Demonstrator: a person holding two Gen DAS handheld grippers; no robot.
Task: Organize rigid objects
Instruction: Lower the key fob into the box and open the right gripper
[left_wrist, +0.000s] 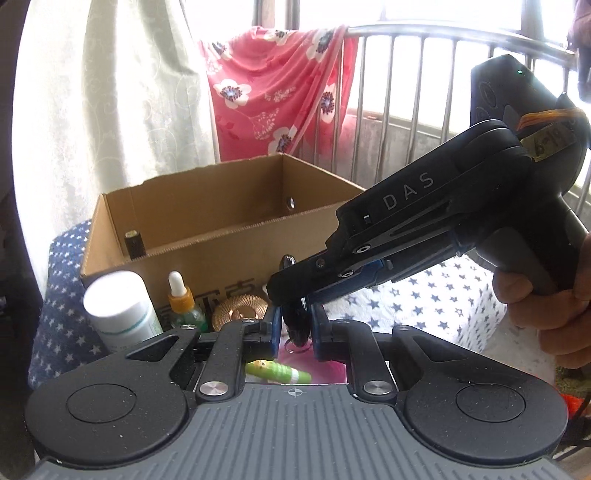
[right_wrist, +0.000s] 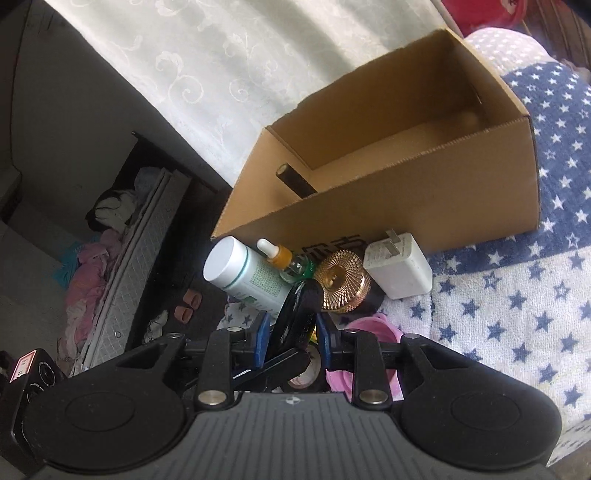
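Star-print bedding carries a cardboard box (right_wrist: 406, 192) at upper right; both the left gripper (left_wrist: 293, 332) and right gripper (right_wrist: 291, 332) have jaws clamped on one black flat object (right_wrist: 295, 317), probably to lift it boxward.

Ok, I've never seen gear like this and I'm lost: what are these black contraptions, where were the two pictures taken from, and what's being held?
Each is a two-fingered tool carried by a person; a hand holds one handle. Each carries a camera: one picture looks along the left hand-held gripper, the other along the right hand-held gripper. Both clamp one black disc. On the star-patterned cloth: a cardboard box, white bottle, dropper bottle, gold lid, white charger.
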